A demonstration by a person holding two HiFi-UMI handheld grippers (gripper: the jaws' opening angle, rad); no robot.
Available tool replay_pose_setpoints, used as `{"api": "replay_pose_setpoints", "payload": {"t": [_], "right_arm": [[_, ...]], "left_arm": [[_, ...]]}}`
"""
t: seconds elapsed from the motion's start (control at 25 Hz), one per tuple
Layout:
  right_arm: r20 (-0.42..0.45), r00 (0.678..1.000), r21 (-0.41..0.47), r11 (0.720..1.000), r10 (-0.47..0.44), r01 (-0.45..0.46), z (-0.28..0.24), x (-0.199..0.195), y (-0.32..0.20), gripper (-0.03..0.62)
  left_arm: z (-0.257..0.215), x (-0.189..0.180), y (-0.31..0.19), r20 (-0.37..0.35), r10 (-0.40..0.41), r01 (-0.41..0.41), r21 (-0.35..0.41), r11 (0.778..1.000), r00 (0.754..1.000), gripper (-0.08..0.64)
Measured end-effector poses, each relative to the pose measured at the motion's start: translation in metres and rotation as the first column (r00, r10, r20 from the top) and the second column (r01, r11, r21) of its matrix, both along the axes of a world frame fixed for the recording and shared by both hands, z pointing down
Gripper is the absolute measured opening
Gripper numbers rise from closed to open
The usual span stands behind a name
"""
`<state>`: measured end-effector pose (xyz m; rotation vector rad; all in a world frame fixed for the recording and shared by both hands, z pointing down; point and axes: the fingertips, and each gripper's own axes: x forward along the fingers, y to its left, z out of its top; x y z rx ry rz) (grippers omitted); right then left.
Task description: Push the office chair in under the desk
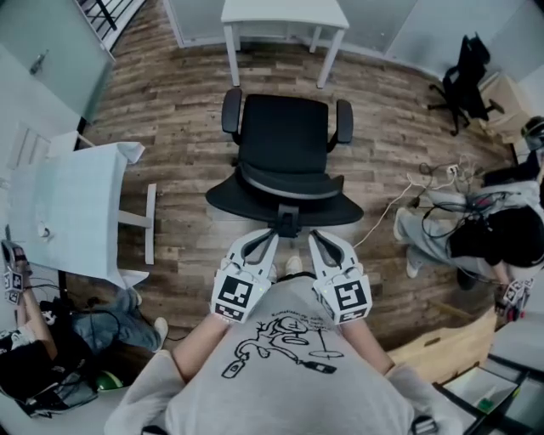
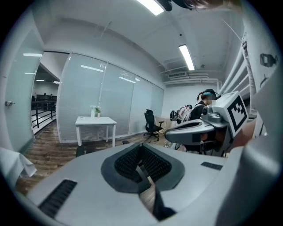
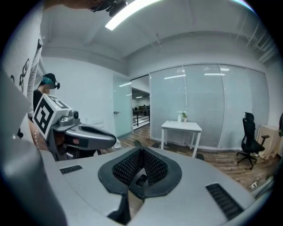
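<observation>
The black office chair (image 1: 285,149) stands on the wood floor with its seat facing the white desk (image 1: 285,14) at the far wall, and a gap separates the two. My left gripper (image 1: 269,237) and right gripper (image 1: 316,238) are side by side just behind the chair's curved backrest (image 1: 285,202), both shut with nothing between their jaws. Whether they touch the backrest I cannot tell. In the left gripper view the shut jaws (image 2: 140,150) point towards the desk (image 2: 95,122), as they do in the right gripper view (image 3: 140,154), where the desk (image 3: 181,127) stands straight ahead.
A white table (image 1: 68,208) stands at the left. A second black chair (image 1: 466,81) is at the far right. One person sits at the right (image 1: 476,234), another at the lower left (image 1: 51,348). Cables (image 1: 425,183) lie on the floor right of the chair.
</observation>
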<state>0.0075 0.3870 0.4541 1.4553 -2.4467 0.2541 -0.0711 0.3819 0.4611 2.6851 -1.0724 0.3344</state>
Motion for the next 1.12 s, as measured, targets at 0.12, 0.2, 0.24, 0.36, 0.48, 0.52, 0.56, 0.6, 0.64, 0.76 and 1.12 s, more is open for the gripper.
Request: {"api": "replay_pose_setpoints", "payload": {"t": [0.12, 0.2, 0.24, 0.36, 0.48, 0.52, 0.56, 0.6, 0.64, 0.76, 1.12], "right_arm": [[-0.096, 0.995, 0.014, 0.999, -0.035, 0.036, 0.011, 0.005, -0.001, 0.040], [-0.145, 0.988, 0.009, 0.999, -0.050, 0.052, 0.018, 0.008, -0.005, 0.043], [-0.165, 0.985, 0.002, 0.998, -0.057, 0.058, 0.023, 0.010, -0.006, 0.051], [-0.226, 0.970, -0.028, 0.996, -0.090, 0.086, 0.040, 0.017, -0.007, 0.115], [-0.299, 0.945, -0.048, 0.991, -0.134, 0.125, 0.059, 0.024, -0.004, 0.158], [-0.332, 0.931, -0.057, 0.989, -0.150, 0.139, 0.067, 0.025, -0.006, 0.164], [-0.365, 0.916, -0.069, 0.986, -0.165, 0.150, 0.076, 0.025, -0.010, 0.170], [-0.394, 0.902, -0.080, 0.984, -0.177, 0.158, 0.084, 0.025, -0.014, 0.175], [-0.417, 0.890, -0.091, 0.982, -0.187, 0.164, 0.092, 0.026, -0.018, 0.176], [-0.477, 0.850, -0.118, 0.975, -0.224, 0.191, 0.113, 0.033, -0.023, 0.181], [-0.656, 0.648, -0.254, 0.921, -0.388, 0.294, 0.178, 0.051, -0.028, 0.281]], "left_arm": [[0.017, -0.005, -0.006, 0.110, 0.036, -0.039, 0.027, 0.999, 0.993, 0.051], [0.035, -0.012, -0.013, 0.205, 0.062, -0.073, 0.044, 0.996, 0.977, 0.111], [0.044, -0.016, -0.017, 0.252, 0.073, -0.090, 0.054, 0.994, 0.965, 0.125], [0.069, -0.024, -0.023, 0.369, 0.094, -0.129, 0.073, 0.989, 0.925, 0.147], [0.094, -0.029, -0.027, 0.491, 0.107, -0.165, 0.077, 0.983, 0.864, 0.172], [0.103, -0.033, -0.030, 0.536, 0.111, -0.181, 0.080, 0.980, 0.837, 0.181], [0.112, -0.037, -0.036, 0.578, 0.115, -0.199, 0.083, 0.977, 0.808, 0.189], [0.120, -0.041, -0.041, 0.614, 0.121, -0.218, 0.085, 0.972, 0.780, 0.195], [0.127, -0.043, -0.045, 0.643, 0.127, -0.236, 0.085, 0.968, 0.755, 0.201], [0.147, -0.041, -0.049, 0.681, 0.156, -0.278, 0.072, 0.958, 0.715, 0.210], [0.201, -0.041, -0.053, 0.831, 0.215, -0.400, 0.009, 0.916, 0.512, 0.277]]}}
